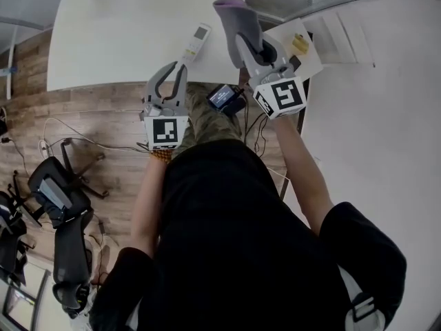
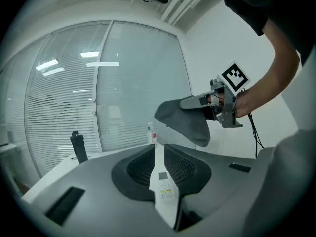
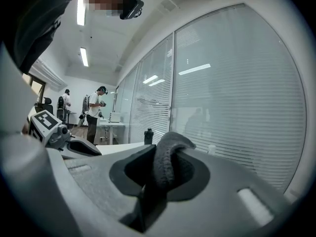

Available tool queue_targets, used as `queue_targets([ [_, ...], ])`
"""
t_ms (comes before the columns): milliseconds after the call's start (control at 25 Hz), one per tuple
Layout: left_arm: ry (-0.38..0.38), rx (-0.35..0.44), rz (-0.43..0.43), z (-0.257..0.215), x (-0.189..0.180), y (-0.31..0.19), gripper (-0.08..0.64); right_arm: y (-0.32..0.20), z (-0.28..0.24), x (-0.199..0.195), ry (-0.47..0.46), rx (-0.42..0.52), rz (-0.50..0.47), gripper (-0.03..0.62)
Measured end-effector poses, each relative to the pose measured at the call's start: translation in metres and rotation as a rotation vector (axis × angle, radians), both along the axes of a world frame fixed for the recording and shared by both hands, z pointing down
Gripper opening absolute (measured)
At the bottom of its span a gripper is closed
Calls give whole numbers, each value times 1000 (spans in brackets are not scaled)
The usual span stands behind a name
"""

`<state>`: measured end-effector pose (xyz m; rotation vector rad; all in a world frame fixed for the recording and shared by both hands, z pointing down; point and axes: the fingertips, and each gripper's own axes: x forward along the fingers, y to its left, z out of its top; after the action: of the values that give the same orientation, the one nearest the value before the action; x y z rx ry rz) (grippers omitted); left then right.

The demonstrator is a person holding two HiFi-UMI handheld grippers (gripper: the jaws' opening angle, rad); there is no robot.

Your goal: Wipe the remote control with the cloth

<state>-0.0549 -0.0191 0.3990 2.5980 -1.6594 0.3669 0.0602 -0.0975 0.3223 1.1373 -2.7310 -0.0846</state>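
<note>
The white remote control [image 1: 195,42] lies with its far end over the white table [image 1: 124,33] and its near end between the jaws of my left gripper [image 1: 176,71]. In the left gripper view the remote [image 2: 162,181] stands edge-up in the slot of the left gripper [image 2: 159,151]. A dark gap shows on its right, so the pads do not grip it. My right gripper [image 1: 258,50] is shut on a grey cloth [image 1: 238,19], held above the table to the right of the remote. That cloth [image 3: 168,162] bulges between the right jaws and hangs from the right gripper [image 2: 197,101].
A black bottle [image 2: 78,146] and a small white bottle [image 2: 151,134] stand at the table's far side, before a glass wall with blinds. A sheet with a yellow item [image 1: 300,43] lies at the table's right end. Office chairs [image 1: 58,198] stand on the wooden floor. People [image 3: 94,115] stand far off.
</note>
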Motion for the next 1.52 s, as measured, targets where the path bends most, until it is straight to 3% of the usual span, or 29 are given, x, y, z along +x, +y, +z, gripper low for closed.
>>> queue_targets([
  [280,-69,-89,57,54,0,-25,110,-47,37,-14,44,-43,-38,63],
  [680,-48,-336,58,148,9,-32,178,-88,110,-32,156,-120,-112,63],
  [880,-64,-406,85,174,15,-37,216,-98,152,-38,231,-160,-159,63],
  [1040,-52,-525,83,204,16,-33,245,-104,181,-47,286,-193,-202,63],
  [1520,-91,-580,85,231,26,-42,242,-101,240,-80,378,-316,-319,63],
])
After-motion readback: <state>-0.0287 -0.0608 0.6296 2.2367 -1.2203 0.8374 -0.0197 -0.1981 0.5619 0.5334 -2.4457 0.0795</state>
